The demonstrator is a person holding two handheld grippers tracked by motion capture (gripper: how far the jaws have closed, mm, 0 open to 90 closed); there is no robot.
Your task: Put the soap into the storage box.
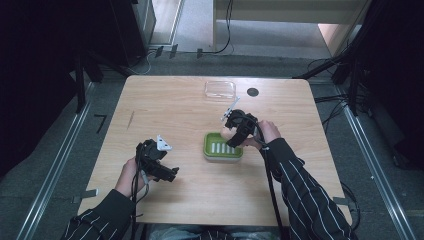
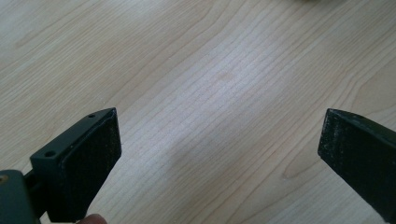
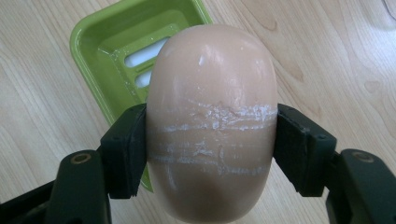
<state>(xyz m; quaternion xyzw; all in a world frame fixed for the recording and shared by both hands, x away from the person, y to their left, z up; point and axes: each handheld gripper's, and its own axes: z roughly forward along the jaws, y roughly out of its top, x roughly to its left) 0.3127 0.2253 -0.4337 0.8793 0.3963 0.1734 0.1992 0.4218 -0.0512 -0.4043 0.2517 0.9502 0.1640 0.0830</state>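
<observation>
**Soap gripped across its waist, above the green dish**

The right gripper is clamped on a peach-coloured soap, one jaw pressed to each long side near the bar's middle. In the high view the right gripper hangs over the near right corner of the dish, a green tray with slotted white drain holes; the soap is above it and not yet resting in it. The left gripper has its jaws spread wide over bare table with nothing between them; in the high view the left gripper sits well apart from the dish. A clear lid or box lies near the far edge.

The soap looks like a rounded, solid bar: stiff, fairly light, but smooth and likely slippery. White scuff lines cross its face at jaw height, which suggests the surface marks easily under pressure. The waist, where the sides run nearly parallel, seems the safest hold; toward the domed ends the jaws would probably squeeze it out. A firm but moderate grip seems wise.
</observation>
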